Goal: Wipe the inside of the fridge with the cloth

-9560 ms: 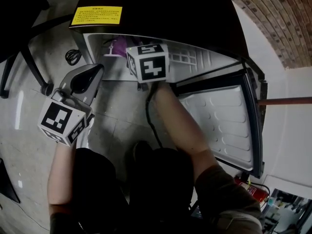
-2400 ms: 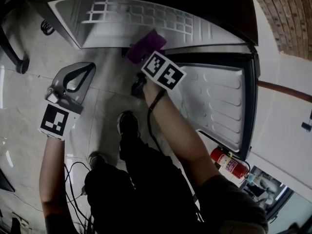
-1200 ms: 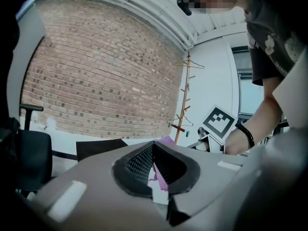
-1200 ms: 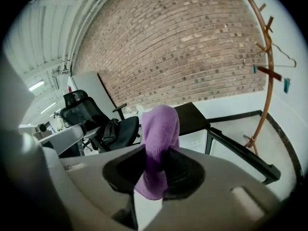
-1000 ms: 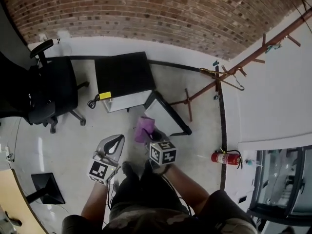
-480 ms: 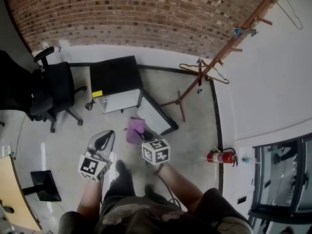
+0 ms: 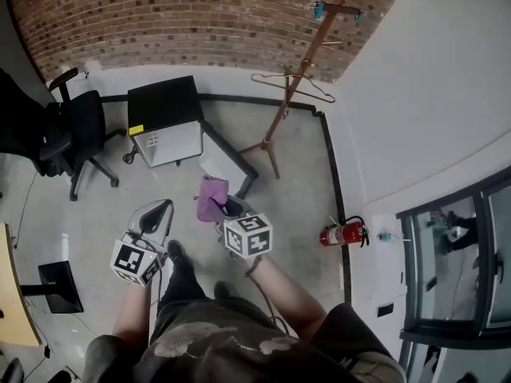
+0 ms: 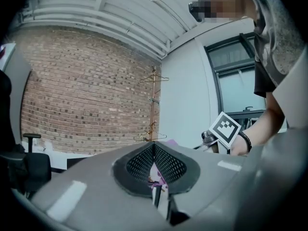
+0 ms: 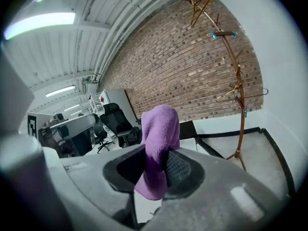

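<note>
**Right gripper**: jaws clamped on the purple cloth. The cloth stands in a bunch above the fingertips, and a short fold hangs below them.

**Left gripper**: jaws closed together with nothing between them. It is held near the right gripper, on its left.

**Fridge**: low black cabinet on the floor, well ahead of both sets of fingertips and well apart from them. Its door is open, and the pale interior faces the person.

**Status:** the cloth is nowhere near the interior, so no wiping is under way. Whether the inside is already clean cannot be read at this range. Judged from the standing-off position, the wipe is either finished or broken off; the open door and the held cloth remain to be dealt with
</note>
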Action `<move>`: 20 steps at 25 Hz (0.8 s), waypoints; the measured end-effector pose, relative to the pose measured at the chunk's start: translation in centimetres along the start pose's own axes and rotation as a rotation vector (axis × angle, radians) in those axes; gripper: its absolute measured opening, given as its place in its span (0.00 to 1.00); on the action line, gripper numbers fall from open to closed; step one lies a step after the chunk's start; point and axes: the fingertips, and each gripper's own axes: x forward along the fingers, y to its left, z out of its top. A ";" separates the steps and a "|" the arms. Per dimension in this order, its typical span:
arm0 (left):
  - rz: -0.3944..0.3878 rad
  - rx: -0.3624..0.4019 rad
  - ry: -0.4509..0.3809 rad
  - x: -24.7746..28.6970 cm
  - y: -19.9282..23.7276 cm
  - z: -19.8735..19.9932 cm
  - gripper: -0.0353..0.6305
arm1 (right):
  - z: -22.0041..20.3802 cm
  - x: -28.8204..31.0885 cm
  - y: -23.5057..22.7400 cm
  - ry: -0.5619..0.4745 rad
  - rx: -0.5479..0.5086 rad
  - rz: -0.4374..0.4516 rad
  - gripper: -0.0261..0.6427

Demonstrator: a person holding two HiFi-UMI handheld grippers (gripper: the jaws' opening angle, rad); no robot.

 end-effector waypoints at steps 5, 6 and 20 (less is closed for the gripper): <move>0.052 -0.006 0.015 -2.4 -4.0 -0.6 0.08 | -3.1 -5.1 -0.4 0.014 0.014 -0.005 0.16; 0.058 -0.006 0.020 -2.8 -4.8 -0.8 0.08 | -3.8 -6.0 -0.5 0.019 0.026 -0.003 0.16; 0.073 -0.010 0.028 -8.9 -9.2 -1.7 0.08 | -9.4 -10.0 3.7 0.054 0.053 0.030 0.16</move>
